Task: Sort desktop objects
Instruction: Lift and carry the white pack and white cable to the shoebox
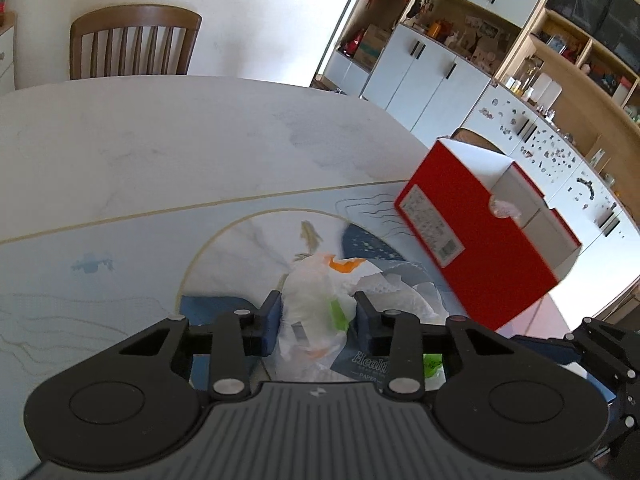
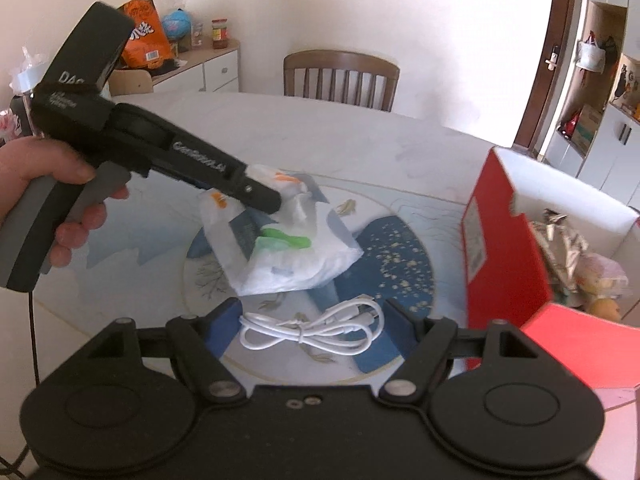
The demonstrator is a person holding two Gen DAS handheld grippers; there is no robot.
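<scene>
My left gripper (image 1: 316, 312) is shut on the top of a white plastic bag (image 1: 320, 292) with orange and green marks and holds it above the patterned mat. The right wrist view shows the same bag (image 2: 288, 256) hanging from the left gripper (image 2: 276, 200). A coiled white cable (image 2: 312, 330) lies on the mat between the open fingers of my right gripper (image 2: 312, 324). An open red box (image 1: 484, 236) stands to the right; the right wrist view shows the red box (image 2: 508, 248) holding crumpled wrappers.
A blue and white patterned mat (image 2: 400, 256) covers the near part of the white table (image 1: 160, 140). A wooden chair (image 2: 340, 76) stands at the far side. A sideboard with snacks (image 2: 180, 56) is at the back left, cupboards (image 1: 440, 68) to the right.
</scene>
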